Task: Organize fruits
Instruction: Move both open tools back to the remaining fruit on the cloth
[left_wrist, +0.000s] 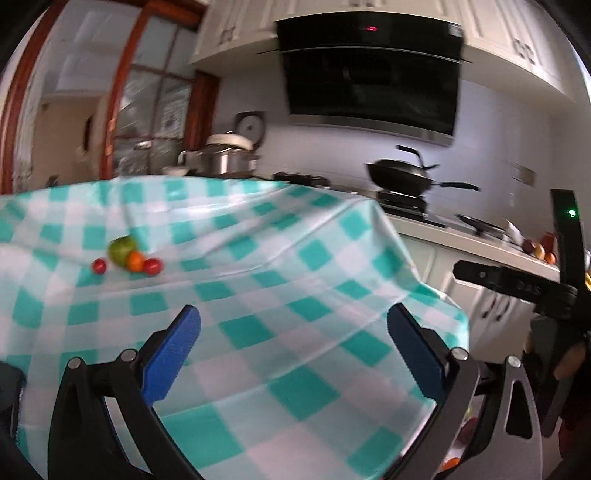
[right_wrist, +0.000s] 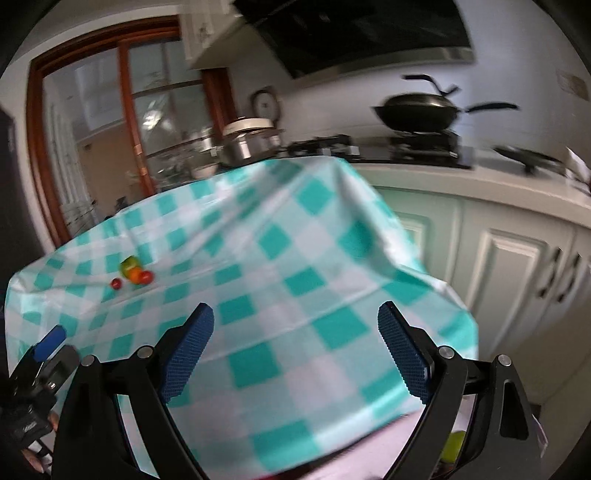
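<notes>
Overhead, both views show a checked cloth (left_wrist: 258, 258) covering the bench, fruits (left_wrist: 127, 254) clustered near its left edge; left claw (left_wrist: 293, 347) and right claw (right_wrist: 295, 345) gape empty. Only the left view catches more fruit (left_wrist: 539, 251) on the kitchen counter (left_wrist: 461, 236).

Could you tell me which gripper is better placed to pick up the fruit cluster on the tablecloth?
Probably left: the fruit cluster lies toward the left side, and both the left gripper and right gripper are open and empty.

Green fruit (left_wrist: 122, 248), orange one (left_wrist: 136, 260), two red ones (left_wrist: 152, 266) clustered on the cloth.
</notes>
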